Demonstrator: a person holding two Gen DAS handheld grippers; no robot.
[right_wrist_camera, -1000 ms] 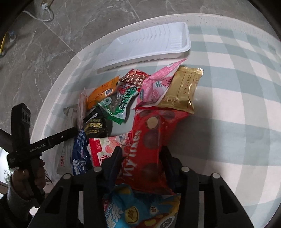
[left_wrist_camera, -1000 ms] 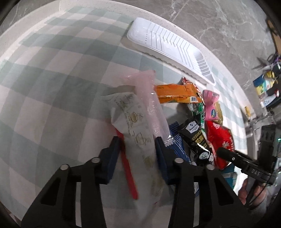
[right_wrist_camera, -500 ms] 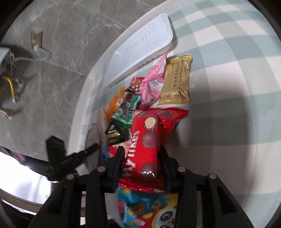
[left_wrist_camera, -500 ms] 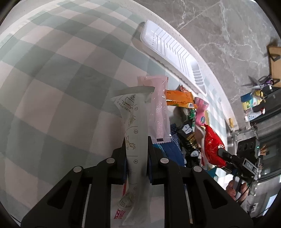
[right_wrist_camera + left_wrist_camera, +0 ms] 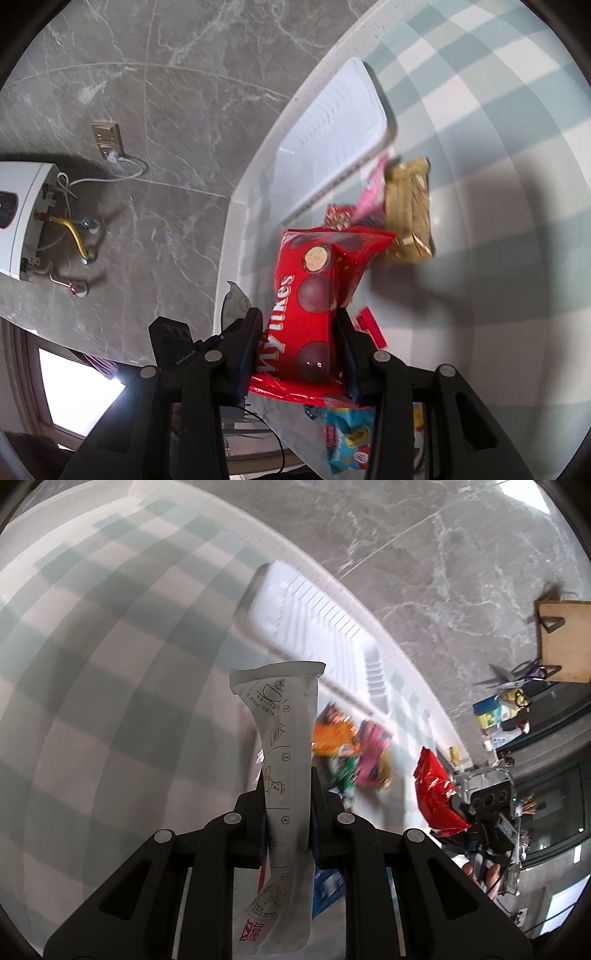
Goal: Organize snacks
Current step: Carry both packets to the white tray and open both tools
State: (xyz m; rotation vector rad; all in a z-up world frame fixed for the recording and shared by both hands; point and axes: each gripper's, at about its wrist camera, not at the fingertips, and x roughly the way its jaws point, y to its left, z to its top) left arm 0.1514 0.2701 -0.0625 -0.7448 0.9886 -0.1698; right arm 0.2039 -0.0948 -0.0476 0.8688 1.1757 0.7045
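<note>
My left gripper (image 5: 287, 797) is shut on a long white snack sachet (image 5: 286, 746) printed with numbered drawings, and holds it up off the checked tablecloth (image 5: 92, 672). A white ribbed tray (image 5: 317, 624) lies beyond it near the table's far edge. My right gripper (image 5: 298, 338) is shut on a red bag of chocolate balls (image 5: 314, 295), lifted above the cloth; the same red bag (image 5: 436, 797) shows at the right of the left wrist view. The white tray (image 5: 332, 147) sits ahead of the red bag.
Loose snacks lie near the tray: an orange packet (image 5: 332, 738), a pink packet (image 5: 373, 753), a gold packet (image 5: 408, 214), and a blue packet (image 5: 351, 439) under my right gripper. Grey marble floor (image 5: 147, 110) lies past the table edge. A wooden stool (image 5: 565, 638) stands far right.
My left gripper closed on the white sachet and raised it off the cloth. The right gripper lifted the red bag out of the snack pile while rolling to one side.
</note>
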